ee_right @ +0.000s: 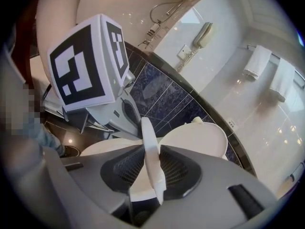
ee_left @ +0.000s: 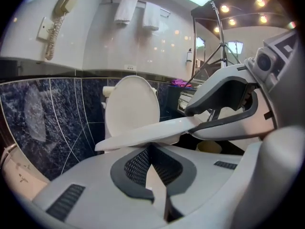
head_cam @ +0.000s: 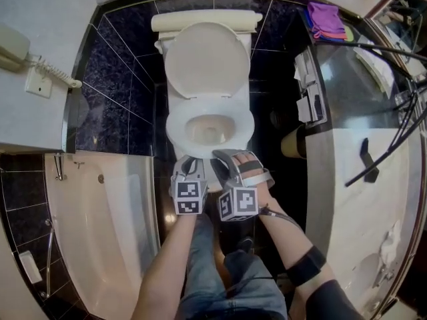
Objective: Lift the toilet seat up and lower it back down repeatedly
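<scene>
The white toilet [head_cam: 175, 129] stands against the dark tiled wall with its lid [head_cam: 207, 59] upright. The toilet seat [ee_left: 143, 132] hangs slightly raised and nearly level over the bowl. My right gripper [head_cam: 223, 155] is shut on the seat's front edge. In the right gripper view that edge [ee_right: 147, 128] fills the gap between the pads of the right gripper [ee_right: 148, 147]. My left gripper [head_cam: 189, 160] is beside it at the bowl's front. In the left gripper view the left gripper [ee_left: 150, 149] has its jaws together and empty, just below the seat's edge. I cannot tell if it touches.
A bathtub [head_cam: 100, 225] lies to the left and a vanity counter [head_cam: 373, 179] to the right. A wall phone [head_cam: 13, 49] hangs at the upper left. A paper roll [head_cam: 293, 144] and a pink cloth [head_cam: 327, 15] sit right of the toilet. The person's legs [head_cam: 220, 272] stand before the bowl.
</scene>
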`<move>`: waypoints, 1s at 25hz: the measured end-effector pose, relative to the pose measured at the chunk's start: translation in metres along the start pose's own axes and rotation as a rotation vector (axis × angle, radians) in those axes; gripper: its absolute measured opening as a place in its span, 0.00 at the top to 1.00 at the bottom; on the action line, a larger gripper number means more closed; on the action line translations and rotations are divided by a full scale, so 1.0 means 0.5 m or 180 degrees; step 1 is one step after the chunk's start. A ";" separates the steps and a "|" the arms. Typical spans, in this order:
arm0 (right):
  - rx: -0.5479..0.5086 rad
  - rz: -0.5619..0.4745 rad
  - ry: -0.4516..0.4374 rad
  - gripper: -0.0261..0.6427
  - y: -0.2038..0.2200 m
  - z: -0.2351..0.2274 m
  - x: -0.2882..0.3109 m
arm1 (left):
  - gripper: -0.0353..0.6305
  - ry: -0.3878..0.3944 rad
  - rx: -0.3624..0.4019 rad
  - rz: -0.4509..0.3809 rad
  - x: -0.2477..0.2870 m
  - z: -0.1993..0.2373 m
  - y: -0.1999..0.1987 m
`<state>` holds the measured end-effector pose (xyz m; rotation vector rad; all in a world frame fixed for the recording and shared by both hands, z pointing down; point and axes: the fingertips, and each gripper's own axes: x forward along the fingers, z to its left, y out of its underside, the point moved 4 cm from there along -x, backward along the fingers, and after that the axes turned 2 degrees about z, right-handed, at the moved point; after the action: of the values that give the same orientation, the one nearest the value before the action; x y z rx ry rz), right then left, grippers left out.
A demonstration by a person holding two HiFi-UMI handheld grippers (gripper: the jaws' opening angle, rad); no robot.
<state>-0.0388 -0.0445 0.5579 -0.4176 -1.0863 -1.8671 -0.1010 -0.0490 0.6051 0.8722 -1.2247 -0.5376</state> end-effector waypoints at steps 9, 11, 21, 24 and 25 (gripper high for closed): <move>0.0218 -0.0152 -0.0163 0.80 0.072 0.151 -0.016 | 0.97 -0.0030 -0.0035 0.0135 0.004 -0.032 0.171; 0.0247 -0.0167 -0.0138 0.83 0.090 0.175 -0.012 | 0.97 -0.0039 -0.0075 0.0169 0.010 -0.037 0.215; 0.0953 -0.0071 -0.0085 0.94 0.225 0.326 0.051 | 0.97 0.0004 0.0002 0.0378 0.060 -0.059 0.436; 0.1146 -0.0039 -0.0085 0.93 0.257 0.362 0.072 | 0.97 0.0013 0.0045 0.0457 0.077 -0.062 0.482; 0.1234 -0.0022 -0.0079 0.93 0.268 0.370 0.079 | 0.97 0.0012 0.0060 0.0490 0.084 -0.062 0.496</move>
<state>0.0258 0.0588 0.7552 -0.2119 -1.4306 -1.6098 -0.0826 0.0710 0.8275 0.7869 -1.2835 -0.4009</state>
